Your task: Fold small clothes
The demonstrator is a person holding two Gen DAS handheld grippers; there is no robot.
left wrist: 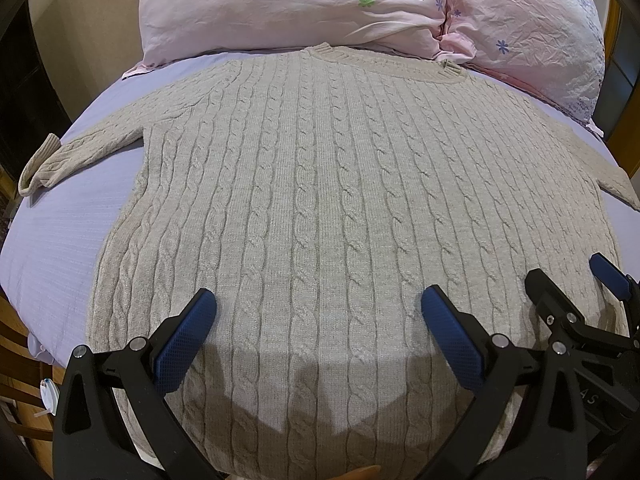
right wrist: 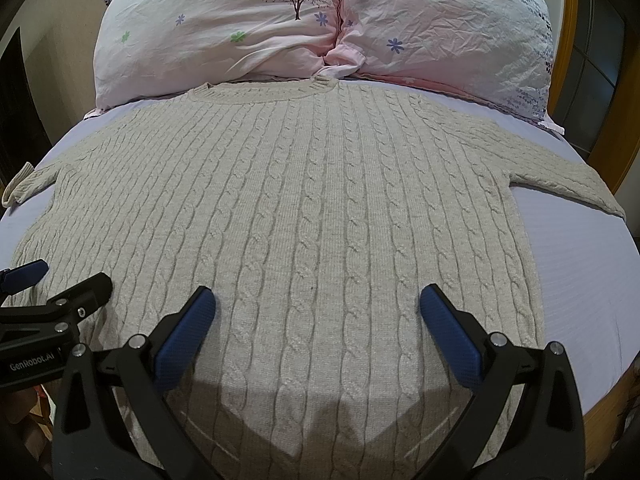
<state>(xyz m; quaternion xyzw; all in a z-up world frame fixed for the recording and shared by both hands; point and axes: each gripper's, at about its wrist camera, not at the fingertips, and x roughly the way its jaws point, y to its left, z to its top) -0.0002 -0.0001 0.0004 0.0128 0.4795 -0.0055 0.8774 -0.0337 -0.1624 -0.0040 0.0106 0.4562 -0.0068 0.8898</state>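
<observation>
Both claws are side by side at the near edge of the bed, and both are spread wide with nothing between their fingers: the left claw (left wrist: 319, 304) hangs over the lower part of the sweater, its blue pads (left wrist: 182, 344) well apart, throwing a shadow onto the knit just below them, and the right claw (right wrist: 318, 304) matches it, fingers wide, blue pads (right wrist: 450, 340) clear of the wool as far as the views let me judge. From the left wrist view the right claw pokes in at the right edge; from the right wrist view the left one shows at the left edge, so the two sit close together. Under them lies the sweater (left wrist: 320, 184), a pale beige cable-knit, spread flat and face up across the middle of the bed, hem toward the near edge, neckline (right wrist: 264, 94) toward the far edge and just touching the pillows. One sleeve (left wrist: 80, 152) runs out to the left edge, its ribbed cuff turned up a little; the other sleeve (right wrist: 568, 186) reaches toward the right edge. The sheet (right wrist: 580, 280) is pale lilac and shows on both sides of the knit. At the far edge two pink floral pillows (right wrist: 224, 36) lean together, a tree printed on the left one
</observation>
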